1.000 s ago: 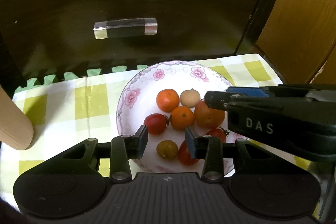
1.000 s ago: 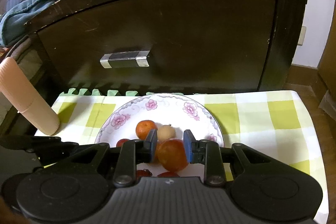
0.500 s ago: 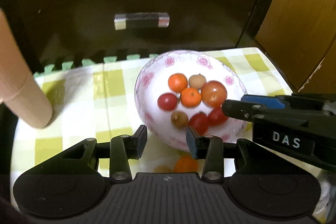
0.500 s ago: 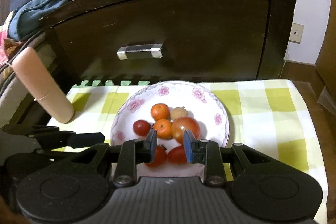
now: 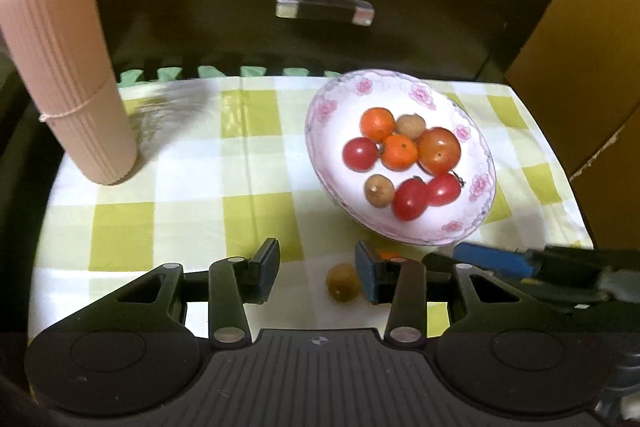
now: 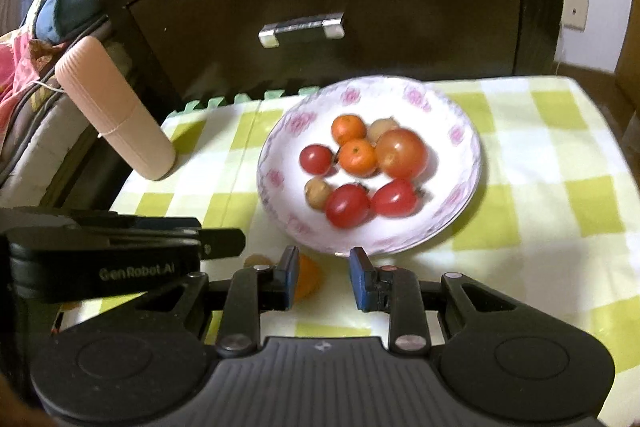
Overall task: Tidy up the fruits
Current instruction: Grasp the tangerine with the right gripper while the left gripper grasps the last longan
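A white plate with pink flowers (image 5: 476, 163) sits on the tabletop (image 5: 192, 187), which is covered in a green-and-white checked cloth, in front of a dark drawer front with a shiny handle (image 5: 324, 9). On the plate lie two small oranges (image 5: 399, 151), one large orange-red tomato (image 5: 439, 150), three small red tomatoes (image 5: 409, 199) and two brown round fruits (image 5: 378, 190), grouped near the middle and mostly touching one another. Off the plate, on the cloth near its front rim, lie a brown fruit (image 5: 343, 282) and an orange fruit (image 6: 307, 277), the latter partly hidden behind a finger. The left tongs (image 5: 316, 274) are wide open and hold nothing; the loose brown fruit lies just beside the inner face of their right finger. The right tongs (image 6: 324, 277) are also open and empty, low over the cloth in front of the plate. A ribbed pink cylinder (image 5: 64, 63) stands upright at the left rear of the tabletop, well apart from the plate.
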Tool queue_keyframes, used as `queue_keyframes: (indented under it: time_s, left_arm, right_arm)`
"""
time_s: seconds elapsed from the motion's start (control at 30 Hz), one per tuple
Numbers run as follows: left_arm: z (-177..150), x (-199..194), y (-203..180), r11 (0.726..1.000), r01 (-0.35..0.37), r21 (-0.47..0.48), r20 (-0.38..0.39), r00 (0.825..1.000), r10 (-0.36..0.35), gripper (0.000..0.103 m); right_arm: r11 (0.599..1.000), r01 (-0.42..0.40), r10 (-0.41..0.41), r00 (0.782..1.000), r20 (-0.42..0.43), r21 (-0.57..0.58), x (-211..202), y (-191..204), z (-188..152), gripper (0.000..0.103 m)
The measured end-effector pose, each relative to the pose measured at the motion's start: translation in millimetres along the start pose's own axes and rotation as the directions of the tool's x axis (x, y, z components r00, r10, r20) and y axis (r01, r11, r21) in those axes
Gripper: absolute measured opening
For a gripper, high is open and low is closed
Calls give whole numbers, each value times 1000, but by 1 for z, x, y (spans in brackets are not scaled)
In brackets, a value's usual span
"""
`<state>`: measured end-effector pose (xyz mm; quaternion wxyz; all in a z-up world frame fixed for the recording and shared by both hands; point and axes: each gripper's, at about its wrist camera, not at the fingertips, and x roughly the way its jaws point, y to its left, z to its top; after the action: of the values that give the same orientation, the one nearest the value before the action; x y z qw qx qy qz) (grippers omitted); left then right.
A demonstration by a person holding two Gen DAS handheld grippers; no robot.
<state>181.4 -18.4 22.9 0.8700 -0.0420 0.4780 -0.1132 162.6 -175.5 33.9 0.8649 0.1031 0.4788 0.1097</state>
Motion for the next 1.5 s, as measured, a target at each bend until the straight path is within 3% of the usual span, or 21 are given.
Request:
queue_keyframes:
  time_s: [0.47, 0.8, 1.07, 1.27, 1.5]
  left_arm:
    - [4, -6, 13, 999, 8, -39, 16, 1000, -8, 55]
    - [0, 1, 13, 999, 6, -34, -16, 1000, -6, 58]
    - [-4, 10, 7, 998, 36, -44, -46, 998, -38, 61]
    - [-1, 6, 17, 997, 8, -71, -37, 999, -10, 61]
    - [6, -2, 22, 995, 22, -100, -12, 1000, -24, 62]
  right_arm:
    - [990, -5, 14, 998, -64, 141, 33, 12, 3, 27]
    - [995, 15, -6, 995, -100, 95, 45, 22, 3, 27]
    - [1000, 15, -14, 995, -95, 17, 27, 15, 1, 24]
    - [999, -3, 8, 995, -98, 43, 29, 11, 1, 24]
    - [998, 2, 6, 992, -128, 61, 48, 20, 7, 27]
